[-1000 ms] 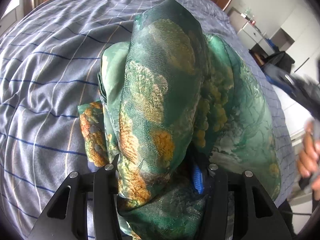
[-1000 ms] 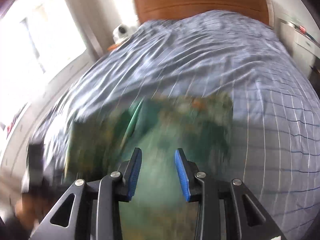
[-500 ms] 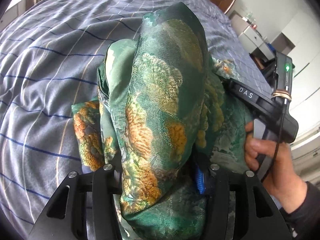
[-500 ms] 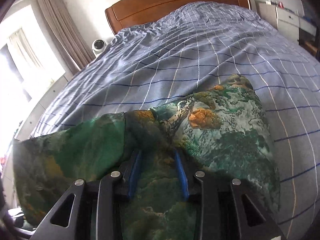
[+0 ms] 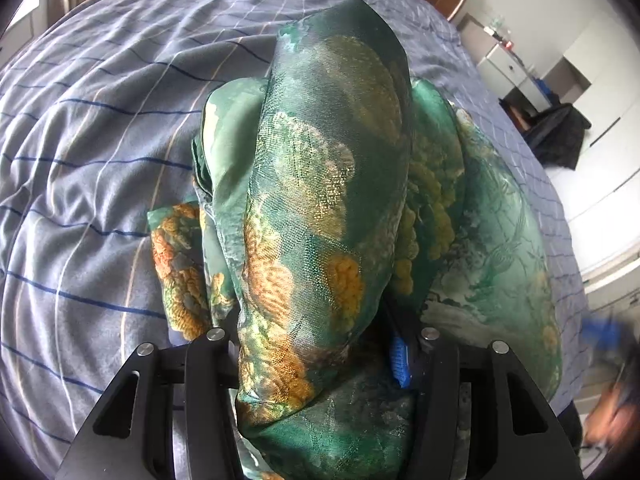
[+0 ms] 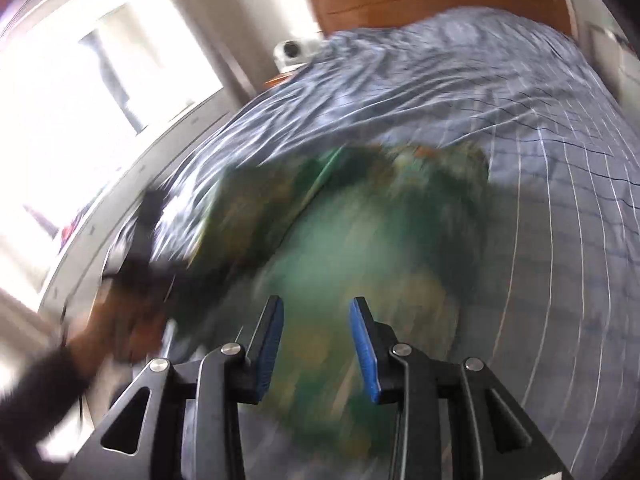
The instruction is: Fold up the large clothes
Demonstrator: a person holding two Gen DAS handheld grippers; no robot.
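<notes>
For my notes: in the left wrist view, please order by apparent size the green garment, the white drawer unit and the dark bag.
1. green garment, by far, though nearest the camera
2. dark bag
3. white drawer unit; both far, so unsure

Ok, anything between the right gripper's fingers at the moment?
No. In the right wrist view the right gripper is open with nothing between its blue pads; the green patterned garment shows blurred beyond them, on the bed.

A blue checked bedspread point(image 5: 100, 128) reaches a wooden headboard point(image 6: 420, 0) at the far end (bright window point(image 6: 80, 92) left); white drawers point(image 5: 516, 72) stand right.
</notes>
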